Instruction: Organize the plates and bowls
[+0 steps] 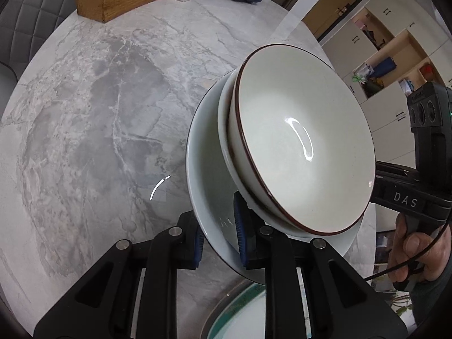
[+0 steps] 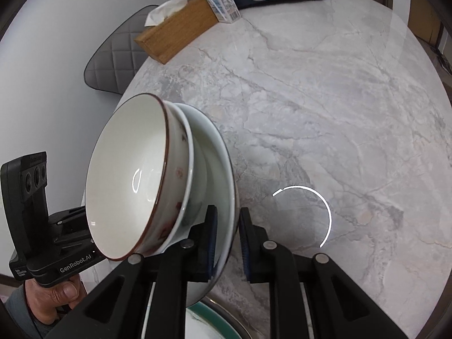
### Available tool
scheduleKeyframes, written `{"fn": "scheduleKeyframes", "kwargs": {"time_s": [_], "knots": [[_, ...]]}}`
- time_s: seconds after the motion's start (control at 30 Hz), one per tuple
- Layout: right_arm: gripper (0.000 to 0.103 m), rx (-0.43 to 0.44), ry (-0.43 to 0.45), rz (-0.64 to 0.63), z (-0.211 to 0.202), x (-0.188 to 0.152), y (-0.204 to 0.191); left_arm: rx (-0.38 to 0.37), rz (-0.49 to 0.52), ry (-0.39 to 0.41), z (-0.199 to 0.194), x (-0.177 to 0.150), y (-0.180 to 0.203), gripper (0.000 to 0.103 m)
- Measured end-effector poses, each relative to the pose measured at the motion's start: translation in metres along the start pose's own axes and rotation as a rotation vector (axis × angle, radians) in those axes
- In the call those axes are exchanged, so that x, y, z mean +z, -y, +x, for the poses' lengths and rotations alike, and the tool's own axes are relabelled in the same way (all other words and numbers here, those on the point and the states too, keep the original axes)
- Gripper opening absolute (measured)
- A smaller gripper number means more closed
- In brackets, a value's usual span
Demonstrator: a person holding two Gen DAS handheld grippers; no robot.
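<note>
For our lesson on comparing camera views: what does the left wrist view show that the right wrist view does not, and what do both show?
Only the left wrist view shows the open storage shelves beyond the table.

Only the right wrist view shows the white tissue sticking out of the wooden tissue box, and the red pattern on the bowl's outer wall.

Both show the brown-rimmed bowl stacked on pale plates, whose outermost rim each claw pinches, left claw and right claw, above the marble table.
</note>
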State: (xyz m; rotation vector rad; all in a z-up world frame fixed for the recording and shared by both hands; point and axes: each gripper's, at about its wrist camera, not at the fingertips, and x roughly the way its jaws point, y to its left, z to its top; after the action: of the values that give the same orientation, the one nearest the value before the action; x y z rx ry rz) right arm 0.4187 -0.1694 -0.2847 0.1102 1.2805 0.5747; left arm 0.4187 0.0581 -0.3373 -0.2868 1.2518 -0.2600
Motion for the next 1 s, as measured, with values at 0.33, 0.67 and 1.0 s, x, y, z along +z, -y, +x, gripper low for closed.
{"fn": "scheduleKeyframes", "kwargs": {"time_s": [0.33,0.67,1.0], "knots": [[0.017,0.065,-0.007,0.012,-0.031,-0.024,0.0,-0.006,-0.042,0.031,-0.046,-0.026,0.025,0.016],[0.018,0.099,-0.022,0.024,-0.063,-0.071,-0.006,0.008,-0.014,0.043,-0.093,-0.067,0.054,0.016],[0.018,0.046,-0.009,0.073,-0.082,-0.139,-0.026,-0.044,0.032,0.0,-0.116,-0.133,0.057,0.016]]}}
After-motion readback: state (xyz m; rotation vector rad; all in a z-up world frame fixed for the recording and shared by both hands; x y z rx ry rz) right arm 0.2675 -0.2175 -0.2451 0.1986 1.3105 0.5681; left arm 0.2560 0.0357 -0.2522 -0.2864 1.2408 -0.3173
